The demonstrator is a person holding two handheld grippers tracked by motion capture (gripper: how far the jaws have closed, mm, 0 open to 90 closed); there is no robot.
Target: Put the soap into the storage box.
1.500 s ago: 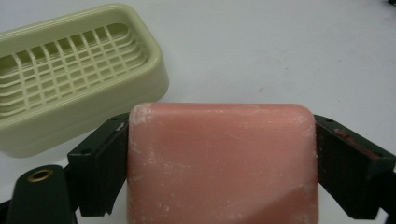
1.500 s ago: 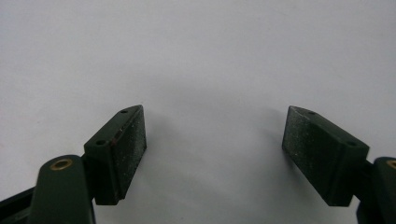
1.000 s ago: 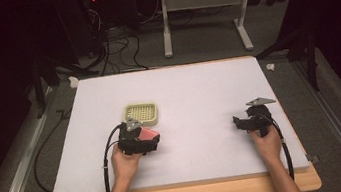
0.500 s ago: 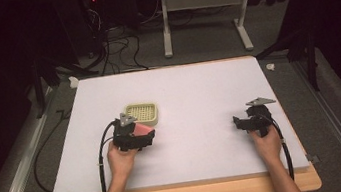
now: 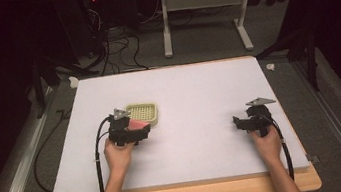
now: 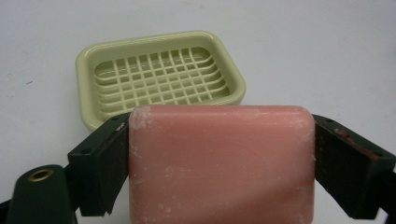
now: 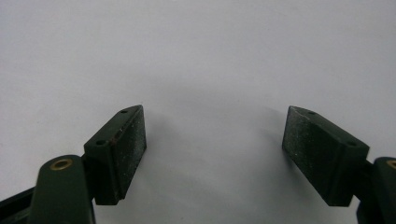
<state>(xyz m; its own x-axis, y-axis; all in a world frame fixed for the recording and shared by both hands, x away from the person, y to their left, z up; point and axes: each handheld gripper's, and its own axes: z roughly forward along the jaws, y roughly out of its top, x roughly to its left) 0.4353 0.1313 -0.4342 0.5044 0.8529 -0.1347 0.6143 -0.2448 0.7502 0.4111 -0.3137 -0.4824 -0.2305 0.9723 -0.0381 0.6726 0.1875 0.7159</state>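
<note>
My right gripper idles near the table's right edge, jaws wide. My left gripper clamps the pink soap bar and has carried it farther, to the soap dish's near rim; release comes next, I judge.

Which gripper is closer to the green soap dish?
Left. The left gripper, holding the pink soap, sits right beside the soap dish; the right gripper is far across the table.

White table, pale green soap dish lying on it
</note>
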